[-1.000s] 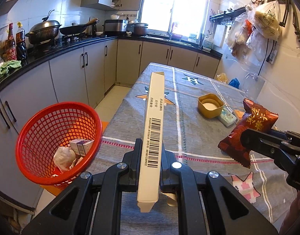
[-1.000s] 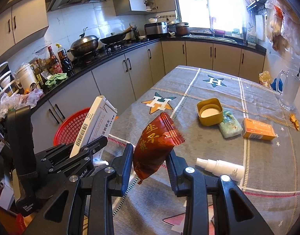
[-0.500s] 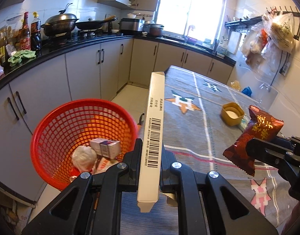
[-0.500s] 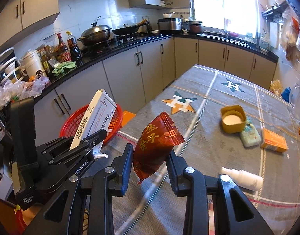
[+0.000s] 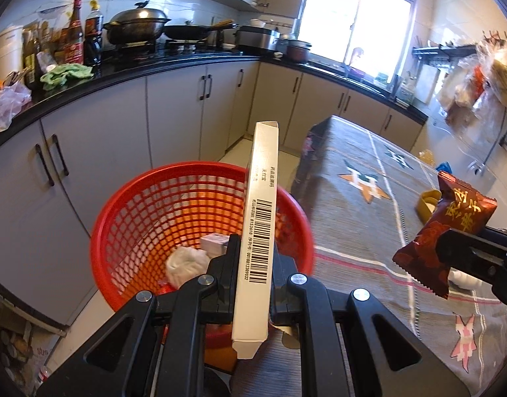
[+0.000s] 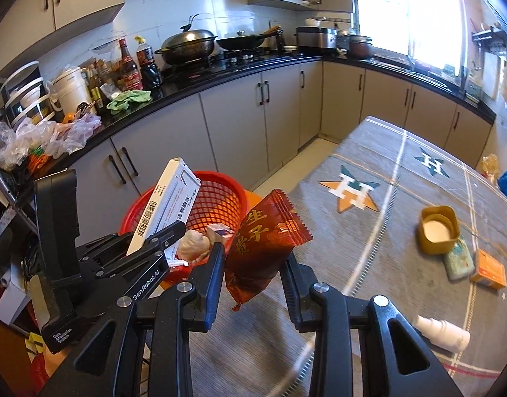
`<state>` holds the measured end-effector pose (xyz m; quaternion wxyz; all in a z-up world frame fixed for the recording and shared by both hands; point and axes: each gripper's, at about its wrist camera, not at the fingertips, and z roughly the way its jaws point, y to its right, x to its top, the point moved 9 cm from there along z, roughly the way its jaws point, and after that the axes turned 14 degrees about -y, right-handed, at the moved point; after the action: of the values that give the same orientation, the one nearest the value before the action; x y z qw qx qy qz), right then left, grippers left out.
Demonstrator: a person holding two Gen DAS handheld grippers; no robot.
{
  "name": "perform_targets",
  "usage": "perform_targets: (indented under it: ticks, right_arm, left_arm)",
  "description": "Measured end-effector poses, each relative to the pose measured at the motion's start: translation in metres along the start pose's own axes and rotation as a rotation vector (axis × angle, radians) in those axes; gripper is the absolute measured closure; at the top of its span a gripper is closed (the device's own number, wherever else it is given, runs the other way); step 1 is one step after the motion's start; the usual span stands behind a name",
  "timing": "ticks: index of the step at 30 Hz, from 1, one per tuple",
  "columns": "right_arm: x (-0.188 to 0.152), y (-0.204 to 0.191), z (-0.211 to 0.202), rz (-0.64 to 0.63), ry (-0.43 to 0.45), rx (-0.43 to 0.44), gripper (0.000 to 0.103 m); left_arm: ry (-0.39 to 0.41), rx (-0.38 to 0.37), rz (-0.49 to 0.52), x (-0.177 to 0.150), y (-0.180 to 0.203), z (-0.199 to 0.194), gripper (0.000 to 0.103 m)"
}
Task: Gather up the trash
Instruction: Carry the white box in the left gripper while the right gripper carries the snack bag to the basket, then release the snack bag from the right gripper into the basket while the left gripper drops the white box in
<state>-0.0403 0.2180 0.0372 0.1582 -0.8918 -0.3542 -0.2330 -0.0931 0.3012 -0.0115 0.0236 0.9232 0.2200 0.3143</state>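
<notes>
The left tool (image 5: 252,274) was clamped shut on a long white barcode box (image 5: 258,228), held upright over the red mesh basket (image 5: 127,218) at the lower left of the frame. The right tool (image 6: 253,274) pinched a dark red snack packet (image 6: 263,244) just above the tabletop (image 6: 379,231) edge. A crumpled tissue (image 6: 194,244) and a small carton (image 6: 220,231) lay in the basket.

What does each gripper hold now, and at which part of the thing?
The left gripper holds a long white box near its lower end. The right gripper holds a dark red snack packet at its lower half.
</notes>
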Motion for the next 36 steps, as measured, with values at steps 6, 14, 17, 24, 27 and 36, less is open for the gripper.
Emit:
perform_targets:
  ticks: [6, 14, 17, 24, 27, 36]
  right_arm:
    - [0.015, -0.015, 0.011, -0.025, -0.011, 0.015, 0.067]
    - [0.033, -0.038, 0.033, -0.052, -0.042, 0.037, 0.067]
    - [0.039, -0.045, 0.044, -0.059, -0.056, 0.039, 0.067]
    - [0.047, -0.051, 0.07, -0.063, -0.089, 0.031, 0.067]
    - [0.049, -0.05, 0.081, -0.056, -0.105, 0.029, 0.067]
    - [0.055, -0.05, 0.101, -0.048, -0.133, 0.025, 0.064]
  left_arm:
    - [-0.01, 0.017, -0.039, 0.005, -0.025, 0.004, 0.09]
    - [-0.041, -0.007, -0.099, 0.009, -0.056, 0.016, 0.09]
    - [-0.051, -0.003, -0.105, 0.008, -0.061, 0.021, 0.09]
    - [-0.066, 0.007, -0.106, 0.006, -0.068, 0.032, 0.09]
    - [-0.068, 0.011, -0.1, 0.006, -0.068, 0.035, 0.09]
    - [-0.072, 0.017, -0.095, 0.005, -0.07, 0.042, 0.09]
